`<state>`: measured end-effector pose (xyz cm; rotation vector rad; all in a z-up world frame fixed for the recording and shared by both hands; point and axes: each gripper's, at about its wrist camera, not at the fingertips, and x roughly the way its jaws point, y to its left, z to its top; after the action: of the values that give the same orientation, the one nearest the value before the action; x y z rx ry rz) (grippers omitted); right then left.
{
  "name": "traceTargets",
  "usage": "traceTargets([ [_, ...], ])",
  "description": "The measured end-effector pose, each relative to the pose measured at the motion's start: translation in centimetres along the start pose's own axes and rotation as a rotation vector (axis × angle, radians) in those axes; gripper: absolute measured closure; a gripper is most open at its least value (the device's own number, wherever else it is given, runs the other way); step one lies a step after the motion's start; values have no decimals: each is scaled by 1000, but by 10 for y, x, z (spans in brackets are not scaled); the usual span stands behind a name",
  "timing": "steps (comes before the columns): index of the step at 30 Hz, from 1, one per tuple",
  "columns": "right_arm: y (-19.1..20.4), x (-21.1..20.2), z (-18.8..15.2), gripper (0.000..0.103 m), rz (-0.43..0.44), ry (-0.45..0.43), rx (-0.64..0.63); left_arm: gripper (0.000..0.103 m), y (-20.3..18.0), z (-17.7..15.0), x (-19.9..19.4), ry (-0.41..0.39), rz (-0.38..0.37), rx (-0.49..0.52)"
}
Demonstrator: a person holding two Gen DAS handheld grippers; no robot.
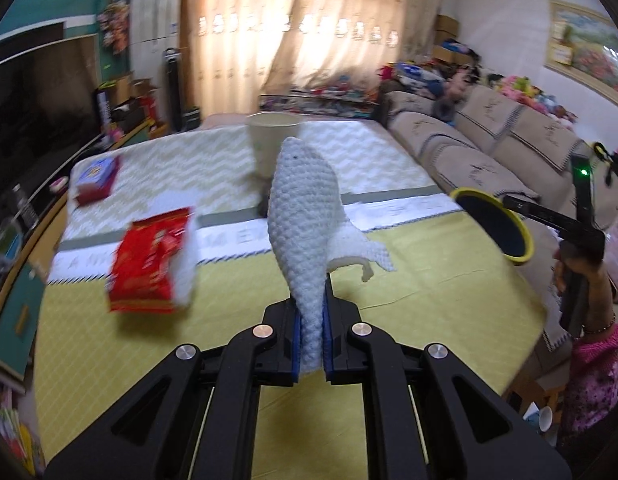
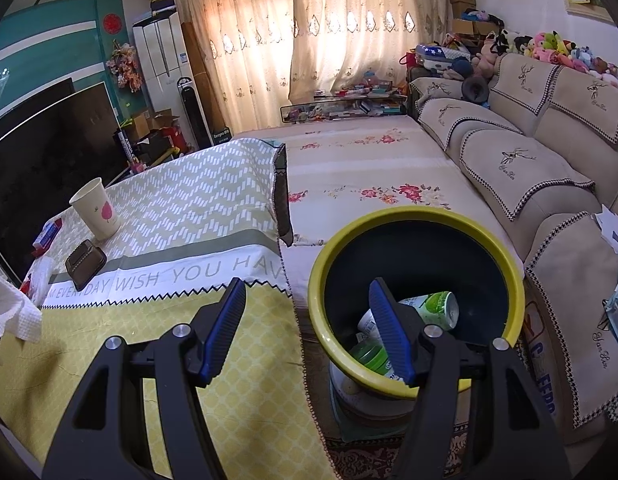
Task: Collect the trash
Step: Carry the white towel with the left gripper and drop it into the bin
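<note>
My left gripper (image 1: pixel 311 332) is shut on the tail of a pale blue crocheted whale toy (image 1: pixel 301 208) and holds it upright above the yellow tablecloth. A yellow-rimmed dark trash bin (image 2: pixel 413 300) stands right of the table; in the left wrist view it (image 1: pixel 495 226) is at the right. It holds a green-and-white can (image 2: pixel 433 310) and other trash. My right gripper (image 2: pixel 307 312) is open and empty over the bin's near rim, its right finger inside the opening. A red snack packet (image 1: pixel 149 260) lies on the table at left. A paper cup (image 2: pixel 96 208) stands further back.
A table (image 2: pixel 237 360) with a yellow cloth and a zigzag cloth fills the middle. On it lie a dark wallet-like case (image 2: pixel 85 264), a white tissue (image 2: pixel 13 312) and a small box (image 1: pixel 97 178). A beige sofa (image 2: pixel 549 184) runs along the right. A TV (image 2: pixel 49 152) is left.
</note>
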<state>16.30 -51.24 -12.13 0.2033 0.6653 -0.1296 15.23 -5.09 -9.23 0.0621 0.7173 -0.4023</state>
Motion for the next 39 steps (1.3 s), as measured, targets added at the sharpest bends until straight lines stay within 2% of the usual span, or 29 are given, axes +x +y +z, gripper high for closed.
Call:
traceTargets([
  [8,-27,-18,1,42,-34,-38,40,94,-52,37,37,-11,-9,67],
  [12,-52,-27,-3,42,-68,-52,78,94,-84,58,63,-7,-38,121],
  [22,-111,-42,-18,42,-148,-68,176,94,-211,98,125,20,-205,298],
  [30,-151,-54,-31,42,-196,-76,239,94,-303,117,181,88,-307,366],
  [33,-158,-55,-35,42,-201,-76,254,92,-328,118,207,113,-315,389],
  [35,-159,-56,-38,41,-203,-73,258,77,-344,116,223,125,-312,403],
  [36,-160,-56,-38,40,-202,-73,260,43,-350,114,230,135,-307,409],
  [37,-160,-55,-37,40,-201,-72,262,18,-356,112,237,145,-294,418],
  [39,-159,-55,-36,40,-198,-70,259,17,-360,108,242,139,-275,415],
])
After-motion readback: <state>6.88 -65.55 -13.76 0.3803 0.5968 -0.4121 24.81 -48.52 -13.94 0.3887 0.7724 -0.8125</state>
